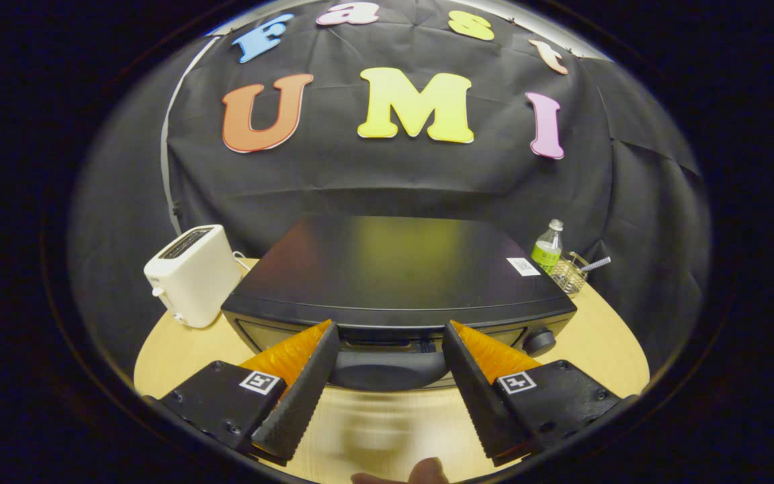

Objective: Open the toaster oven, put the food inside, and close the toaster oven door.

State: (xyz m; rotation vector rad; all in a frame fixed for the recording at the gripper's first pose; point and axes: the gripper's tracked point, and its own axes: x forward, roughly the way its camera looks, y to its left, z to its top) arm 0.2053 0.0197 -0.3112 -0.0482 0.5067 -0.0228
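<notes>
Tongs (390, 329) spread apart and empty hover at the handle (387, 370) of the toaster oven (397, 269) on the worktop (602, 343), door apparently shut, so opening, loading food and closing all seem left.

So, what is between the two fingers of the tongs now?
The toaster oven's door handle sits between the open tongs in the gripper view; neither finger presses it.

Glossy black metal on the toaster oven (397, 265) at frame centre. Smooth white plastic on the toaster (191, 274) at left. Pale wood-look table (179, 349) below; ribbed gripper (392, 343) pads, spread apart.
</notes>
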